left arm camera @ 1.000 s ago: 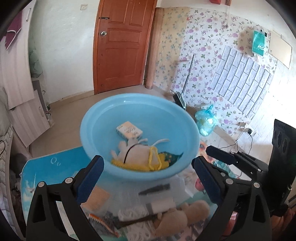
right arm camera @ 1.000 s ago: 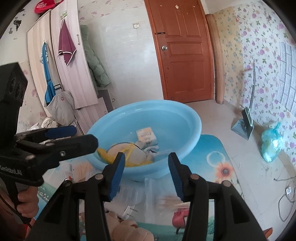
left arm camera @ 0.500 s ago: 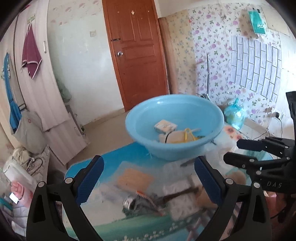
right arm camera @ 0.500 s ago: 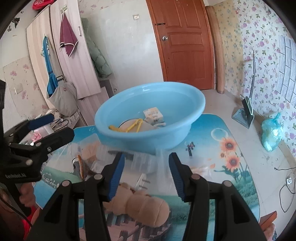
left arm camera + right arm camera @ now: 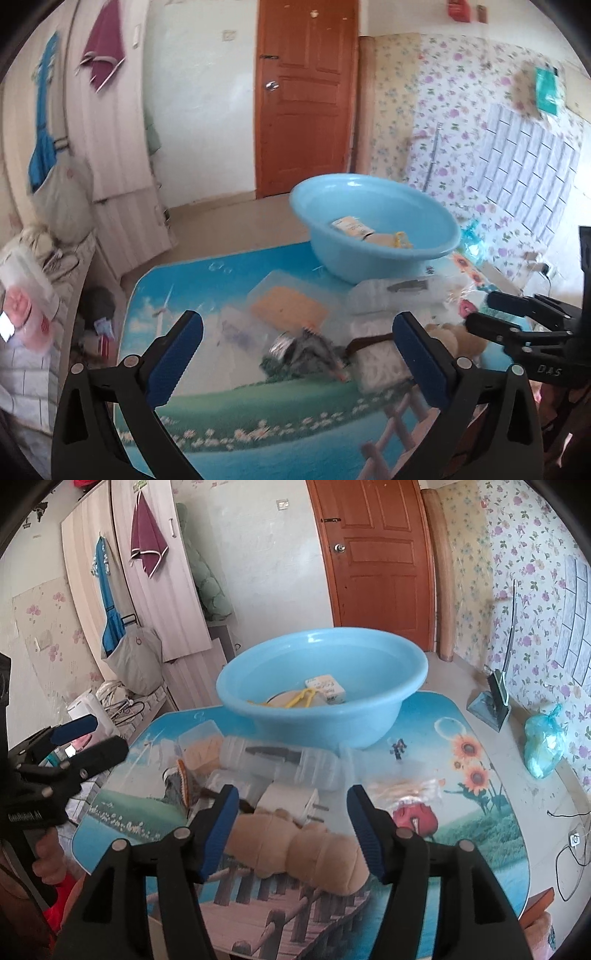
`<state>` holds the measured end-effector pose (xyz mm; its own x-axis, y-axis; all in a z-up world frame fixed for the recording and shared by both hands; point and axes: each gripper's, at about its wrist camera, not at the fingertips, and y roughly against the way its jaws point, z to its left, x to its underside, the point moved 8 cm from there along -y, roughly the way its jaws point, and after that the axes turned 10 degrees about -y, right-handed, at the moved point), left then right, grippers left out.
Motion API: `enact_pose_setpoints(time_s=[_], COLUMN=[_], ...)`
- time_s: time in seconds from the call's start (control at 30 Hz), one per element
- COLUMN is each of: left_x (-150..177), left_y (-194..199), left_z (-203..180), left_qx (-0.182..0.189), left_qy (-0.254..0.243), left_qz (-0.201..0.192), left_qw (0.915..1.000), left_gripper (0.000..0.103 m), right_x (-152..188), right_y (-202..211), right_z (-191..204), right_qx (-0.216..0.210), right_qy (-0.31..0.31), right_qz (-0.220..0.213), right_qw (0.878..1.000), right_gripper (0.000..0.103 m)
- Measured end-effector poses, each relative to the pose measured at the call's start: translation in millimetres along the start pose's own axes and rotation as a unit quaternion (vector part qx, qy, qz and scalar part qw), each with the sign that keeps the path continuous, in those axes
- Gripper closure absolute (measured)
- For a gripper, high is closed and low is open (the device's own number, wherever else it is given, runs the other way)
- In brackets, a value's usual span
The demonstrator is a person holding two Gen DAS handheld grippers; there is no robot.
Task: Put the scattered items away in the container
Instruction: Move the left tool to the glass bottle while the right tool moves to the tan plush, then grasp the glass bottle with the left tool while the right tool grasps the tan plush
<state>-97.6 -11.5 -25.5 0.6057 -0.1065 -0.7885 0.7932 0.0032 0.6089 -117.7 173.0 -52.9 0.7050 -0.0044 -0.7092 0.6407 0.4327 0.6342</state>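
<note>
The plush toy (image 5: 295,849) lies on the bench (image 5: 461,867) at the near edge of the scattered pile, a tan, segmented soft thing. In the right wrist view its long axis runs from the upper left to the lower right, across the line the right hand-held gripper (image 5: 291,827) points along. One end reaches toward the left blue pad, the other sits under the right one. That hand-held gripper hangs just above the toy with nothing pinched; its jaws are opening, and the toy's middle shows between them without the pads pressing on it.

The right hand is clearly the nearer of the 2. In my judgement the coming move is a short drop onto the toy's middle, closing across its narrow width, so the crosswise lie suits the jaws as they stand.

Just beyond the toy sit a white plug (image 5: 291,801) and a clear plastic bag (image 5: 280,764) holding a dark object. Further left lie a brush-like item (image 5: 303,350), too blurred to name, and an orange pad (image 5: 288,308) inside a clear wrapper.

The left hand-held gripper (image 5: 295,354) is spread wide and empty, still widening, aimed at that blurred item.

The blue basin (image 5: 321,690) stands at the far side of the bench, already holding a small box (image 5: 325,688) and a yellow loop (image 5: 299,698).
</note>
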Motion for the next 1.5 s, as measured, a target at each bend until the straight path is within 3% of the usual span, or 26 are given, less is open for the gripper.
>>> enact_pose_setpoints(time_s=[0.33, 0.63, 0.8, 1.23, 1.5], left_x=[31, 44, 47, 42, 46], left_y=[-4, -21, -30, -59, -91], left_z=[29, 18, 10, 45, 41], left_qx=[-0.023, -0.002, 0.015, -0.003, 0.035], left_qy=[0.035, 0.026, 0.016, -0.019, -0.06], left_qz=[-0.001, 0.029, 0.038, 0.066, 0.102], left_qw=[0.9991, 0.9992, 0.999, 0.9976, 0.9924], left_gripper=[0.0, 0.0, 0.0, 0.0, 0.0], right_x=[18, 24, 31, 35, 36], right_y=[-2, -5, -11, -23, -34], right_z=[-8, -17, -19, -21, -20], right_qx=[0.026, 0.023, 0.022, 0.014, 0.017], right_qy=[-0.003, -0.018, -0.018, -0.025, -0.026], right_qz=[0.014, 0.023, 0.037, 0.056, 0.068], right_qw=[1.0, 0.999, 0.999, 0.998, 0.997], right_gripper=[0.025, 0.013, 0.012, 0.012, 0.012])
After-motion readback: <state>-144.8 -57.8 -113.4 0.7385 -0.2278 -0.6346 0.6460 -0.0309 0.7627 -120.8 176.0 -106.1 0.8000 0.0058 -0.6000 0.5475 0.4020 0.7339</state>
